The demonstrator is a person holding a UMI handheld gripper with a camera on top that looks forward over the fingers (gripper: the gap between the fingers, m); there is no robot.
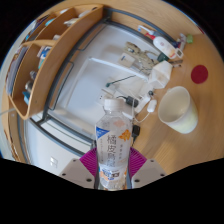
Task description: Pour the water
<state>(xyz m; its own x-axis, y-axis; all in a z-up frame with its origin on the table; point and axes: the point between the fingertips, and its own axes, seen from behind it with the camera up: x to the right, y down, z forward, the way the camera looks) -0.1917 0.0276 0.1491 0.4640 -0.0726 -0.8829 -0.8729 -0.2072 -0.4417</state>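
Pinching the water bottle (113, 150) tight in the tongs (113, 168), tipping slowly toward the white cup (178, 108) at two o'clock.

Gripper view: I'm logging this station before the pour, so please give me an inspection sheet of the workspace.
Surface: pale table on a wooden floor.
Job's things: water bottle, white cap on, upright between the fingers; white cup beyond it to the right, lying tilted with its mouth showing.
Clutter: small tools and bits on the table's far side; too small to name.
Grippers: hand-held gripper, purple pads against the bottle on both sides.
Cables: thin dark wire on the table.
Surroundings: wooden shelf to the left; red round thing on the floor.
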